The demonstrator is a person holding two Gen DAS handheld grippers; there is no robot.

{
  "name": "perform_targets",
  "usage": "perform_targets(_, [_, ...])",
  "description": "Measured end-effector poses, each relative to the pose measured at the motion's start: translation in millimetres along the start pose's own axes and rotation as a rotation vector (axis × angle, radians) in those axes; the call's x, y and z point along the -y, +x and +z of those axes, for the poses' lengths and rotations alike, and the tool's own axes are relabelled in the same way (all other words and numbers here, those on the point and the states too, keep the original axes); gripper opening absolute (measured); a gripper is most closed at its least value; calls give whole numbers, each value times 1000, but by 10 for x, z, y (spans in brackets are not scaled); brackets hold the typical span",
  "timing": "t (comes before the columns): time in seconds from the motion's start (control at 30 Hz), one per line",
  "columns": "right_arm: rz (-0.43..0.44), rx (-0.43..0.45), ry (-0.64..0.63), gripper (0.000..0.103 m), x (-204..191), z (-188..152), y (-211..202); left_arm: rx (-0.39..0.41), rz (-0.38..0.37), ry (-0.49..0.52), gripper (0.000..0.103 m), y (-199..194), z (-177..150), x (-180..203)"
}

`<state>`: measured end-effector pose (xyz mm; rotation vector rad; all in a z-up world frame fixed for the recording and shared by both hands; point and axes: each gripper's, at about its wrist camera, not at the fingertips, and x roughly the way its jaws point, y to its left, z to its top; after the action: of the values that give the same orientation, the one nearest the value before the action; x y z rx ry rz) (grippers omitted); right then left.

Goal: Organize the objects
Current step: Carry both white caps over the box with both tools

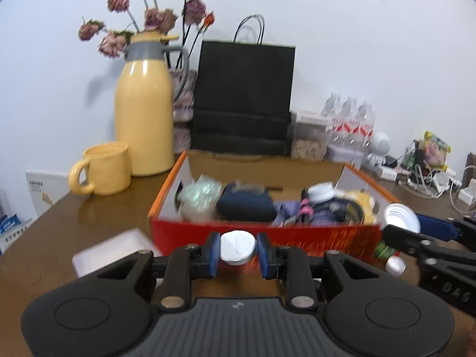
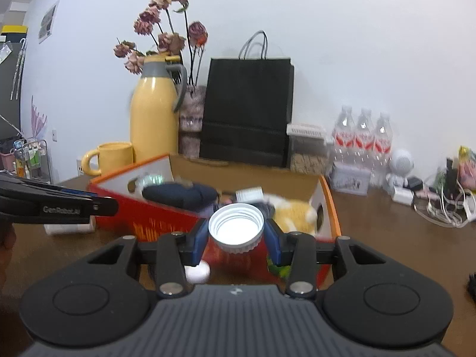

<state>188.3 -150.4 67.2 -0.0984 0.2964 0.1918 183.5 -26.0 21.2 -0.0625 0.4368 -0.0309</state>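
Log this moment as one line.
left gripper: holds white case | right gripper: holds white lid | both before orange box

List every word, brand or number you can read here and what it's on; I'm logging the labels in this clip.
"GenRobot.AI": on the side of the left claw, seen from the right wrist.
"OAS": partial letters on the right claw, seen from the left wrist; the rest is cut off.
Yellow print on the front of the red box: blurred, unreadable.
Red labels on the water bottles: too small to read.
Booklet at the table's left edge: print too small.
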Motion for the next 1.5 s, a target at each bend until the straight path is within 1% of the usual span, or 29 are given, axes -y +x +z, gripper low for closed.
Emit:
perform_targets(0.2, [5, 30, 2, 41, -25, 249, 192, 55, 2, 9, 25, 82, 274, 78])
perform_targets(0.3, [3, 25, 27, 41, 7, 355, 332, 72, 11, 6, 25, 166, 396, 93])
perform_targets(0.5, [-5, 9, 60, 41, 85, 449, 612, 88, 25, -21, 25, 409, 586, 117])
perform_targets(0.67, [-19, 14, 74, 41, 162, 493, 852, 103, 41, -31, 25, 645, 721, 169])
perform_targets(0.77, [-26, 13, 83, 41, 217, 506, 973, 91, 41, -45, 25, 806, 766, 165])
perform_targets(1.03, [-30, -15, 89, 41, 382, 508, 1224, 64, 53, -43, 25, 1141, 847, 88])
perform_targets(1.17, [-29, -35, 93, 41, 418, 500, 1322, 52, 47, -30, 25, 1250, 868, 82])
perform_targets(1.33, [-19, -60, 95, 41, 421, 481, 1353, 35, 38, -11, 25, 1294, 848, 102])
perform_targets(1.4, [-19, -65, 98, 46, 418, 477, 1338, 36, 44, -6, 26, 1283, 841, 104])
perform_targets(1.43, [-20, -66, 97, 55, 417, 477, 1329, 36, 48, -4, 26, 1278, 838, 102])
perform_targets(1.47, [-21, -66, 98, 68, 419, 477, 1318, 35, 52, -3, 28, 1276, 836, 99])
perform_targets(1.5, [-22, -68, 96, 75, 420, 478, 1312, 32, 55, -4, 43, 1278, 833, 93])
